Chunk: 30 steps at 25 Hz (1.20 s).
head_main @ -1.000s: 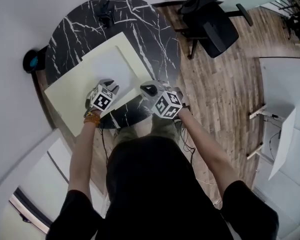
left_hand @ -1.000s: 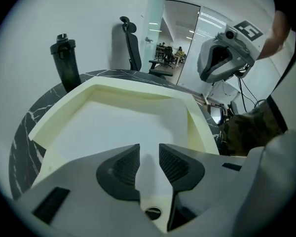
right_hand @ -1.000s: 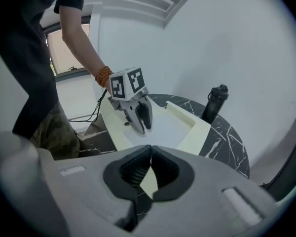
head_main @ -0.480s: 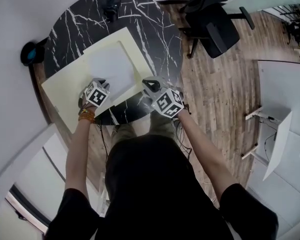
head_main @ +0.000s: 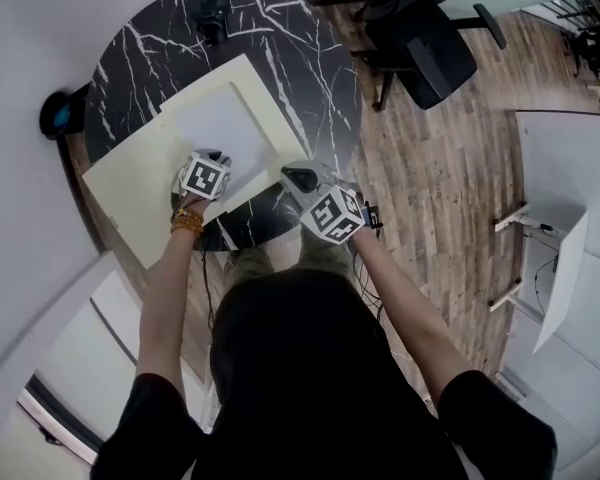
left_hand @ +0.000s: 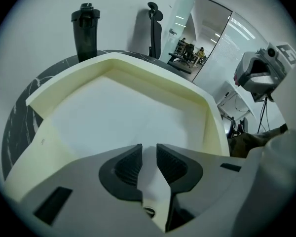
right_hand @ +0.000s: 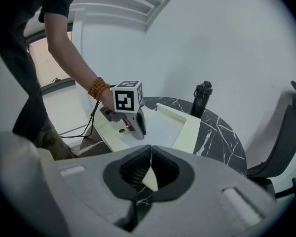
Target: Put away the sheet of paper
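- I am pointing my left claw [left_hand: 149,151] steeply down over the near edge of the sheet of paper [head_main: 218,126]. Its jaws have just been narrowing and then easing back a little. They are standing apart, released, with the white sheet showing through the gap but not pinched.
- The sheet is lying flat inside the cream tray [head_main: 130,190], in its right half, with the tray's raised wall running along the far and right sides.
- The tray is sitting on the near left part of the black marble table [head_main: 150,53], its near corner hanging past the table's rim.
- I am hovering my right claw [right_hand: 150,149] by the tray's near right edge, jaws clenched tip to tip on nothing.
- A black bottle [left_hand: 85,31] is standing upright at the table's far edge, and an office chair [head_main: 425,53] is standing on the far right.
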### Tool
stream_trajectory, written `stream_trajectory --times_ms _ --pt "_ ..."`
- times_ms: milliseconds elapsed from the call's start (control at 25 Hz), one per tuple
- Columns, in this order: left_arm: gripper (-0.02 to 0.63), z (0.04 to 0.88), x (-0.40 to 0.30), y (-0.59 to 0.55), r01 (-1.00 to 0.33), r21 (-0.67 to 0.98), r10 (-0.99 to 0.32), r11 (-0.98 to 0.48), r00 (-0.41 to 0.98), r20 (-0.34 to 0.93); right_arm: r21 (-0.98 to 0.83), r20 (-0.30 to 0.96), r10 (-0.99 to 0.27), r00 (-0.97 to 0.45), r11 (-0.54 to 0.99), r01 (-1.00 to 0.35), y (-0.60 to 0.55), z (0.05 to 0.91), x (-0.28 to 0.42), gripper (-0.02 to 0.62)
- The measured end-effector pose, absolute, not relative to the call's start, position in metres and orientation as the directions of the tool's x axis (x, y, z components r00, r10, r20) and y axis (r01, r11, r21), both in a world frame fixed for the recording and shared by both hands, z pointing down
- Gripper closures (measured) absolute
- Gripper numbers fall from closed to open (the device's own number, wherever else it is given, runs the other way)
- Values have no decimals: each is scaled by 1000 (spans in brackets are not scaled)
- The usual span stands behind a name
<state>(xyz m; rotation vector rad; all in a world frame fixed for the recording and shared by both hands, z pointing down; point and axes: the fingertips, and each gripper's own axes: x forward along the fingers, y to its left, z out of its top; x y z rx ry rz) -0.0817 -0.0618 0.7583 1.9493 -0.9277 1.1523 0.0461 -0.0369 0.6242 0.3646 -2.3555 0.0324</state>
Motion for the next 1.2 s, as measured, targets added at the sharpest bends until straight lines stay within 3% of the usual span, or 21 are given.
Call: stream_trajectory --times_ms 280,720,920,1080,1200 --pt "503 738 -77 -72 -792 129 -270 -597 350 897 85 641 -292 -710 946 -312 -41 608 51 594" --pt "503 773 -53 -62 -748 138 -226 -650 364 903 69 566 -349 -747 923 -379 -46 577 52 594" --pt "504 694 -73 -79 -845 34 -513 -534 356 781 29 480 -366 -797 915 -403 -40 554 29 594" --pt "504 605 -92 -67 -924 26 -743 -381 323 585 11 394 -394 -830 905 -424 -33 531 4 594" --pt "504 555 -89 -53 -939 4 -838 -345 310 449 10 334 -411 -848 901 -433 -29 512 -14 594"
